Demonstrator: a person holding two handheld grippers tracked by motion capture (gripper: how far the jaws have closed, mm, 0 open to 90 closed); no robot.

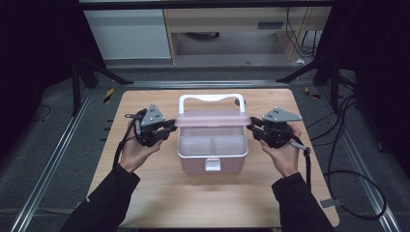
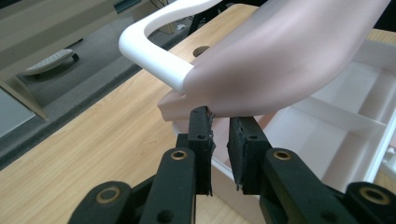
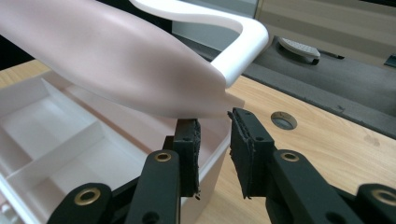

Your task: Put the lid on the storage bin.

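- On the wooden table, centre: one pink box, long axis left-right, latch tab facing the person.
- One pink lid, raised, white handle behind.
- Two grippers: left gripper and right gripper, jaws slightly parted at the lid's ends.

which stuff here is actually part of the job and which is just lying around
In the job:
- pink lid, raised over the box
- white box with dividers
- white handle
- left gripper and right gripper, at the lid's ends

Just lying about:
- floor cables
- table hole
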